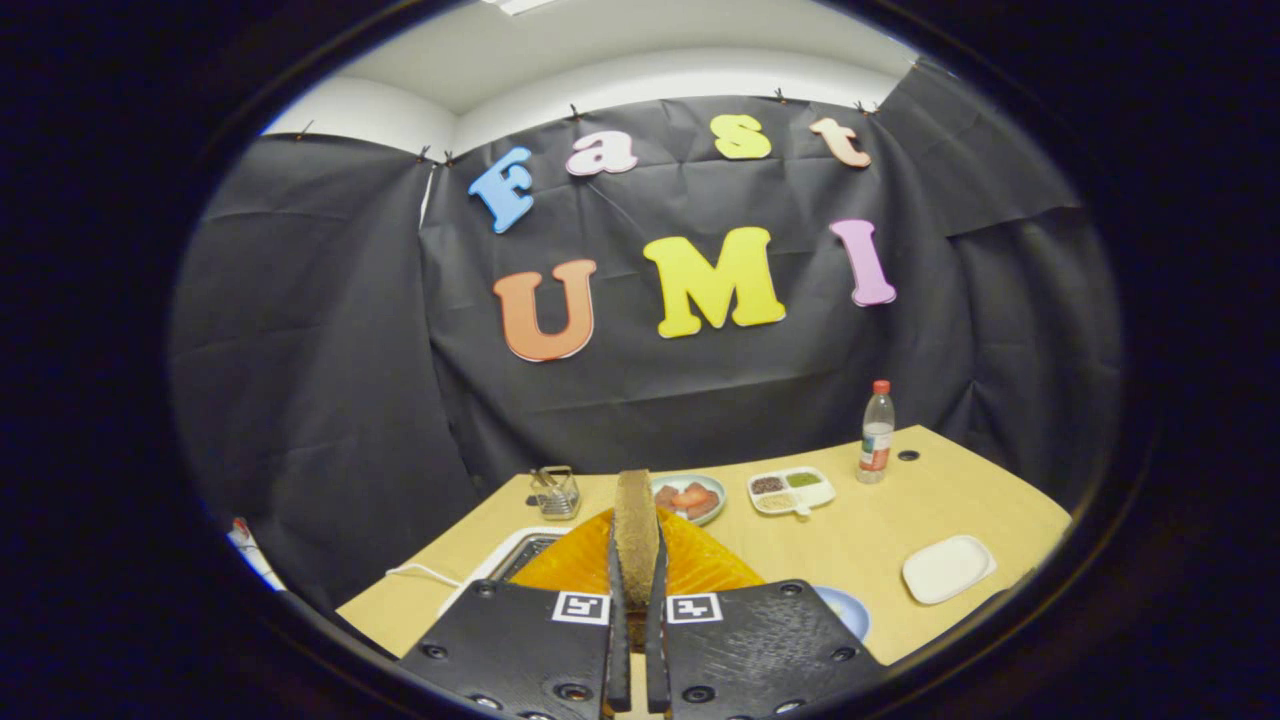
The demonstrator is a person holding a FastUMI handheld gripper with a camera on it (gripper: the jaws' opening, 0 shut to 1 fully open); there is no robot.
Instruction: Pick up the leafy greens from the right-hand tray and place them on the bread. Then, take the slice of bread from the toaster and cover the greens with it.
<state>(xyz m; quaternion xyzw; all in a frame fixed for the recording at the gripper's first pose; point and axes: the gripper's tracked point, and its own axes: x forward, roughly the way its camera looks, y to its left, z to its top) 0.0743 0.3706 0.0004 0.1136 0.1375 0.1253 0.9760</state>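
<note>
While I hold the gripper (pixel 637 640) over the surface (pixel 860 540), its fingers are clamped on an upright slice of bread (pixel 636 535). Beyond them: a plate of red pieces (pixel 690 497), a divided tray (pixel 792 491) with dark, green and pale fillings, a bottle (pixel 877 432). White toaster (pixel 520 555) just ahead-left.

Brown slice of bread (pixel 636 530) standing upright on edge, clamped between both fingers of the gripper (pixel 637 640), raised in front of the orange board (pixel 700 565); toaster (pixel 525 555) just left of that board.
</note>
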